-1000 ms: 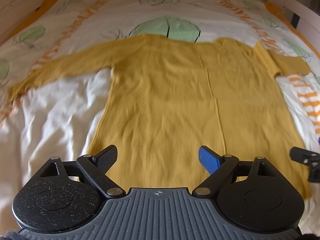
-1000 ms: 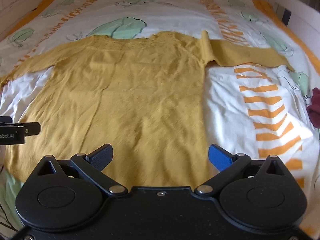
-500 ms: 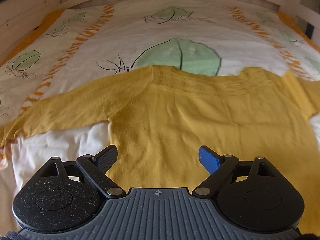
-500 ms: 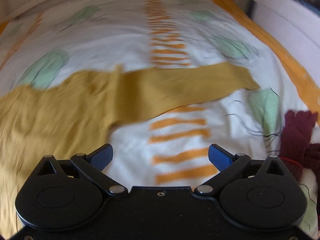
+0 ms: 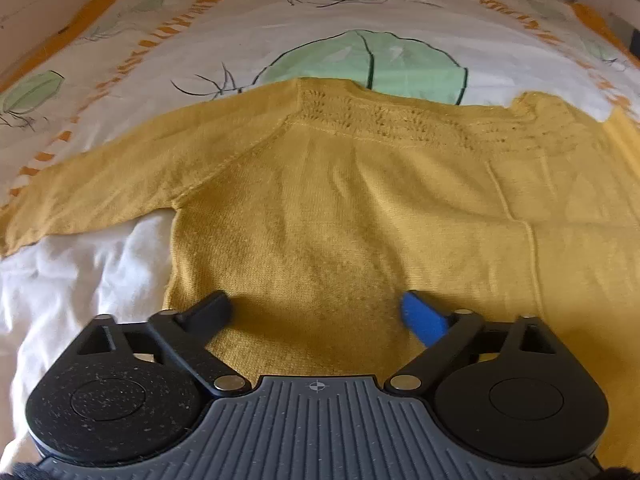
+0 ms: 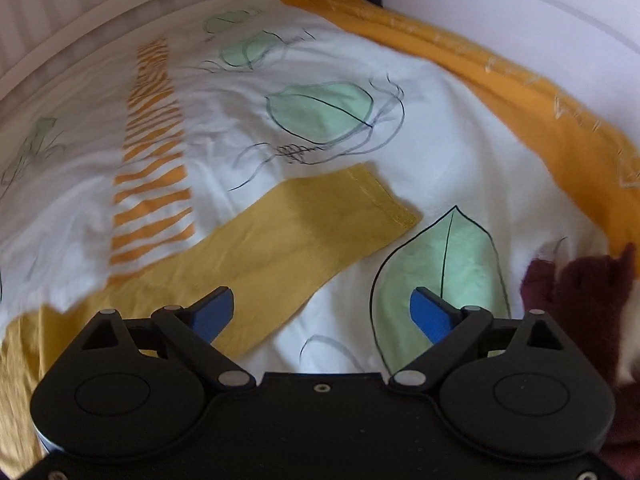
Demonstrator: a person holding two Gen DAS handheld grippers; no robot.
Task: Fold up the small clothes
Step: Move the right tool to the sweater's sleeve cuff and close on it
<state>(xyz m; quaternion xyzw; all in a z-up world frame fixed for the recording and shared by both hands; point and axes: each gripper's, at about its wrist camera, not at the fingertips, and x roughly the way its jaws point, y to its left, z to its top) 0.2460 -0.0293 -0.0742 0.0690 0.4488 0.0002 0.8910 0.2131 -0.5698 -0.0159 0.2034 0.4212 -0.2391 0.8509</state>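
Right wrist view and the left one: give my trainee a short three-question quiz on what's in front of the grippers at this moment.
1. True or false: the yellow sweater lies spread flat on the bedspread.
2. In the right wrist view, which part of the sweater lies ahead of the right gripper? A) collar B) sleeve C) hem
3. What dark garment shows at the right edge of the right wrist view?

Key:
1. True.
2. B; nothing is gripped, though the jaws are closing.
3. A maroon garment, lying apart from the sweater.
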